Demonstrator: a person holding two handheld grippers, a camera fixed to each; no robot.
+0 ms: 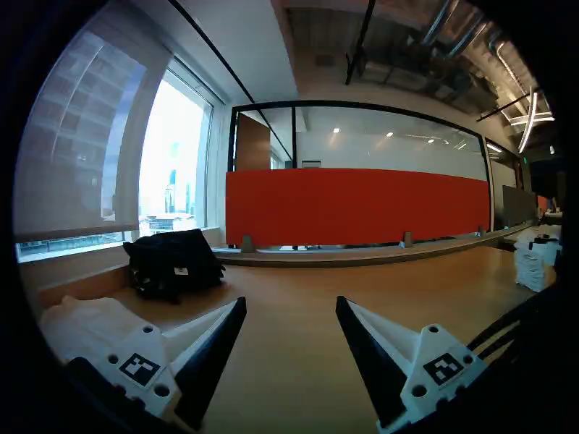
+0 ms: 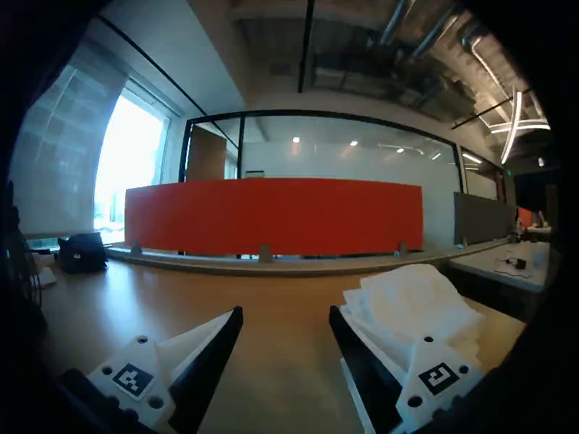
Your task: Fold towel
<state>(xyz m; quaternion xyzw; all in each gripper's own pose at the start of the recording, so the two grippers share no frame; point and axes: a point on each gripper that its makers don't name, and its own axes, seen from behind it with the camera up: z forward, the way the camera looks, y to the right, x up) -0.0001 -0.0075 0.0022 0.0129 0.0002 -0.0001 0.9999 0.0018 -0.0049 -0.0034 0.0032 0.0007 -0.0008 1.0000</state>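
Left gripper view: You hold your left gripper [image 1: 289, 312] low and level over the table [image 1: 304, 362], pointing down its length at the red divider [image 1: 354, 206] along the far edge. Its fingers are spread wide, with bare wood between them; they grip nothing. A rumpled white cloth [image 1: 83, 325] lies by the table's left edge, just beside the left finger. Whether the two touch, I cannot tell. A black bag [image 1: 174, 264] sits farther off on that side, near the far left corner below the window [image 1: 170, 166]. A towel stack [image 1: 534, 264] stands at the table's right edge, well apart from the fingers.

Right gripper view: Your right gripper [image 2: 284, 322] has the same pose: low, level and aimed at the red divider. Its fingers are also wide apart and hold nothing. The towel stack [image 2: 416, 300] lies on the table right beside the right finger, which overlaps its near edge; contact cannot be judged. The black bag is small at the far left, by the window.
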